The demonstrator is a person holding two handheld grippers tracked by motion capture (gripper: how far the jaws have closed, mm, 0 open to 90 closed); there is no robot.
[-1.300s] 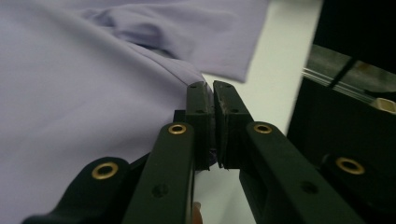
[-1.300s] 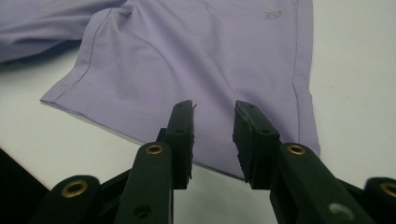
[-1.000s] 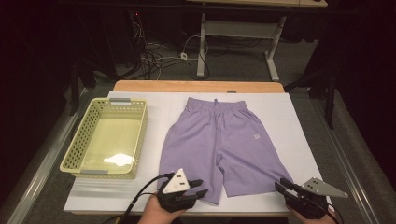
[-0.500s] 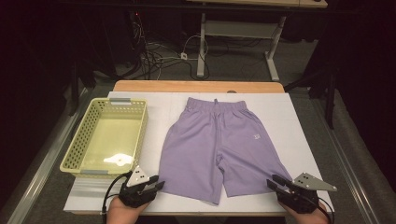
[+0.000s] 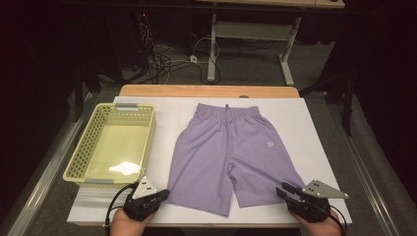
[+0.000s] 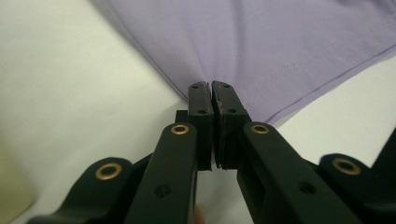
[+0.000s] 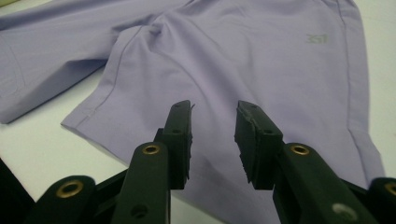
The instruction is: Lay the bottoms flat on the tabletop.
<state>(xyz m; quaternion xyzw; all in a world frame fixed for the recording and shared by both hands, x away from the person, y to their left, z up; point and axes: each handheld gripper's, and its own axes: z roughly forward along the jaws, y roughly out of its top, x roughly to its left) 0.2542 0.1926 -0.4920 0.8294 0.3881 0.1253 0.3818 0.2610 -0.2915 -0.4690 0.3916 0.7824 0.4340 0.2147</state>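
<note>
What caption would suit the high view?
Lilac shorts lie flat beside a yellow basket, with two hand-held tools, left and right, at the near edge.

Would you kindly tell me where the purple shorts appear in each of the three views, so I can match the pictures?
High view: purple shorts lie flat at the table's centre, right of the yellow basket.
Left gripper view: shorts fill the upper right, beyond the jaws.
Right gripper view: shorts cover most of the picture.
Shared landmark: the hem of a leg.
</note>
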